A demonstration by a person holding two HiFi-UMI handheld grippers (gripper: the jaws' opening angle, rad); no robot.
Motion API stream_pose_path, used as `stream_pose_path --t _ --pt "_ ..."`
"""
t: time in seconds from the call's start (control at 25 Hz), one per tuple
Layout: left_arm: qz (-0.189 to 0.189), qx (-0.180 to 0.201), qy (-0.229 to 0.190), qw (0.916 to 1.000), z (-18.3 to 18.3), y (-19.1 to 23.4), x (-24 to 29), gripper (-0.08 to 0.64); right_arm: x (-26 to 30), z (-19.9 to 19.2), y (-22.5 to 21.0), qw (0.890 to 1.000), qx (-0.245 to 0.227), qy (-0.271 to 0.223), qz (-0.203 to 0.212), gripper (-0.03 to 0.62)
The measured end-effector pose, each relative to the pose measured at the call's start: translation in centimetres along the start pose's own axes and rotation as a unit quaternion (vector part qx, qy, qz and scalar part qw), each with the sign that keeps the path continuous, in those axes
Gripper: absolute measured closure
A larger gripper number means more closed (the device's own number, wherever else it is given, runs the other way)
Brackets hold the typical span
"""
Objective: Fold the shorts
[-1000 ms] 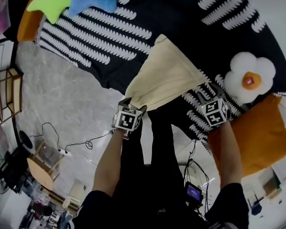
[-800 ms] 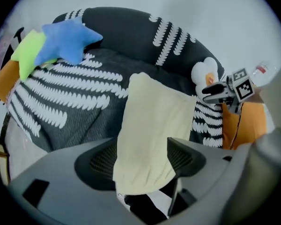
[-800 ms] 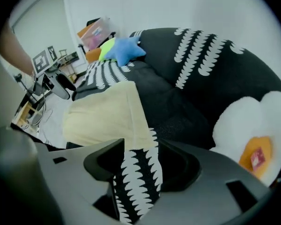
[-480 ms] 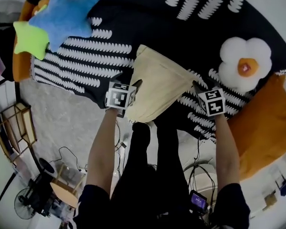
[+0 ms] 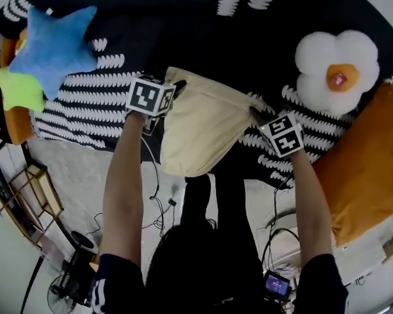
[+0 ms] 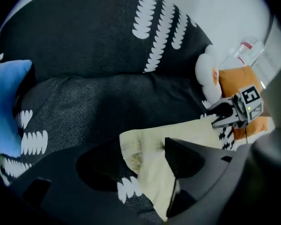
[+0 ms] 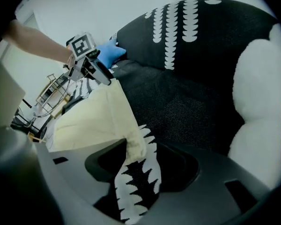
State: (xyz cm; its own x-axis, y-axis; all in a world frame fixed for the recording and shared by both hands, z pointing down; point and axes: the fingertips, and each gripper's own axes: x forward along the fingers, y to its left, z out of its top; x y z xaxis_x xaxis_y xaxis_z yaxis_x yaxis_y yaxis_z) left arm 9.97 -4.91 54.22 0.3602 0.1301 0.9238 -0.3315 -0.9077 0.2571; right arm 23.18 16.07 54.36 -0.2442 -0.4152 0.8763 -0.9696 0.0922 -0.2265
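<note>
Shorts [image 5: 200, 133] draped over bedspread's [image 5: 249, 31] near edge with open room beyond, one corner pinched by right gripper [image 5: 254, 113], other between left gripper's [image 5: 179, 86] closing jaws.

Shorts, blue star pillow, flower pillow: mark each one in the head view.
shorts [image 5: 200, 133], head view, middle of the cream fabric.
blue star pillow [image 5: 52, 48], head view, centre of the star.
flower pillow [image 5: 338, 77], head view, its orange centre.
</note>
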Motion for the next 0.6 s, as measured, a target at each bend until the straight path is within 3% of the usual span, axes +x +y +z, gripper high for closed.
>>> stream_pose_path --t 0.08,0.24,0.32,0.4,0.52,0.6 --pt "0.001 0.044 0.037 0.9983 -0.4 -0.3 1.4 0.259 0.3 -0.1 -0.4 1.000 0.002 -0.005 0.002 0.359" --pt "0.008 0.114 0.067 0.9912 -0.4 -1.4 2.2 0.334 -0.4 0.2 0.5 0.999 -0.030 -0.008 0.004 0.413" --pt "0.002 0.142 0.051 0.9886 0.5 -2.3 1.7 0.432 -0.9 0.3 0.9 0.999 -0.048 -0.017 -0.012 0.439" --pt "-0.019 0.160 0.024 0.9867 1.0 -3.4 1.0 0.514 -1.1 0.1 1.0 0.999 -0.032 -0.026 -0.013 0.439" --pt "-0.071 0.152 -0.011 0.9857 1.5 -4.5 -0.7 0.523 -1.4 -0.4 0.4 0.999 -0.029 -0.020 0.002 0.414" --pt "-0.107 0.141 -0.023 0.9840 1.8 -5.1 -1.9 0.525 -1.2 -0.7 0.2 0.997 -0.073 0.006 0.021 0.399"
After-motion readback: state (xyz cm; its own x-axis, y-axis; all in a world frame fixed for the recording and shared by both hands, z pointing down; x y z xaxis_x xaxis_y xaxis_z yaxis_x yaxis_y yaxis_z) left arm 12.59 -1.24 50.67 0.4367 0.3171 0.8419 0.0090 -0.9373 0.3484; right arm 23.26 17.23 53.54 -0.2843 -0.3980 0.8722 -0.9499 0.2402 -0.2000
